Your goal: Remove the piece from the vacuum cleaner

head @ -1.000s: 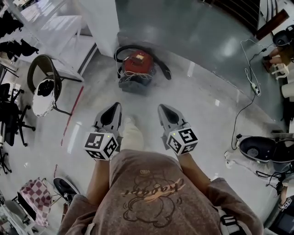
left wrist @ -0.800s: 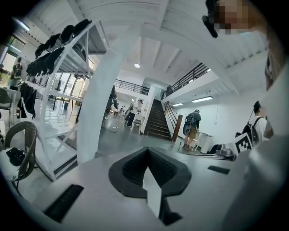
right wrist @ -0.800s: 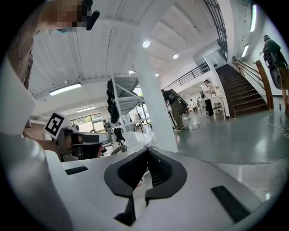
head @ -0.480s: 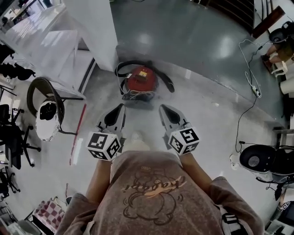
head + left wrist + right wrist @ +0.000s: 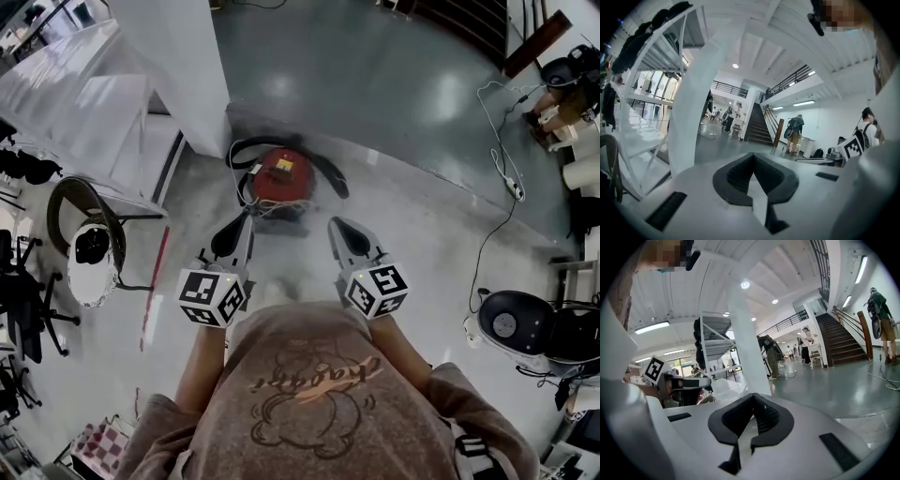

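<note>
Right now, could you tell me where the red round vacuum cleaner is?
In the head view, the red vacuum cleaner sits on the floor ahead of the left gripper and right gripper, right of the white pillar.

This is a large, open indoor hall used as a shared workspace, not a home. A polished grey floor (image 5: 403, 75) spreads wide around a white pillar (image 5: 178, 66). A dark staircase (image 5: 757, 126) climbs to a railed balcony (image 5: 790, 79). White shelving (image 5: 84, 94), a black office chair (image 5: 21, 295), a power strip (image 5: 514, 190) on a trailing cable and standing people (image 5: 793, 133) fill it.
</note>
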`<state>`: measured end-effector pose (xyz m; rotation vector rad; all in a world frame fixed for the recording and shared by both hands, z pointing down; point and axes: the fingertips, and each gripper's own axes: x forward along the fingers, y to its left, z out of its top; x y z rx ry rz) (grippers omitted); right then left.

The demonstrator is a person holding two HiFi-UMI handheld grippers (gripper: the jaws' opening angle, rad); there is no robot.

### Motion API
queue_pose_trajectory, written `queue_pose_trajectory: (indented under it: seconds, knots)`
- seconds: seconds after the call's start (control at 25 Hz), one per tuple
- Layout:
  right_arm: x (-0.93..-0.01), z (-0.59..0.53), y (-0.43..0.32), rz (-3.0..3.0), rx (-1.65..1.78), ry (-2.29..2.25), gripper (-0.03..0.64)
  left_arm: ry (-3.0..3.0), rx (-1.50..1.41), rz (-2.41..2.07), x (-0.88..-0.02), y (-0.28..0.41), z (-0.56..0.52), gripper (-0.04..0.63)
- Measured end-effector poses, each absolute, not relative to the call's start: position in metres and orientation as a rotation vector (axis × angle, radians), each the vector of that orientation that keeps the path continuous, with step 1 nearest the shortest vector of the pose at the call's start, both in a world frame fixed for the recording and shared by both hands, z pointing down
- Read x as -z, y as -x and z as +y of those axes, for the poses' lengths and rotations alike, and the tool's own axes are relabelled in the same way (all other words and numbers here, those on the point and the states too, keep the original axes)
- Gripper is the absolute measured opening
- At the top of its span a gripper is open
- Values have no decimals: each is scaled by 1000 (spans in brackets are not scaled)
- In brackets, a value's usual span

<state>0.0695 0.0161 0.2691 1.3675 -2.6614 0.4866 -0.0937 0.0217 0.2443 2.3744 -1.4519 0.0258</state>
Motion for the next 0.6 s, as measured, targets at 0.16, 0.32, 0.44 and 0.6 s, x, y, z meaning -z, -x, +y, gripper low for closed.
queue_pose_trajectory:
  seconds: [0.16,0.32,0.44,0.6]
  knots:
    - [-263,1,-67,-2685,-482,-1322,0,-2346,-20,-1485,-241,96,12,3]
    - [-257,-15,-64,-2716,-478,-1289,0,-2332,-7,-1494,-239,94,1,3]
    - [-255,-23,-64,-2738,-479,-1272,2,-2323,12,-1485,-239,90,-4,3]
    - [-258,-31,-68,-2748,-481,-1258,15,-2324,37,-1465,-238,85,-12,5]
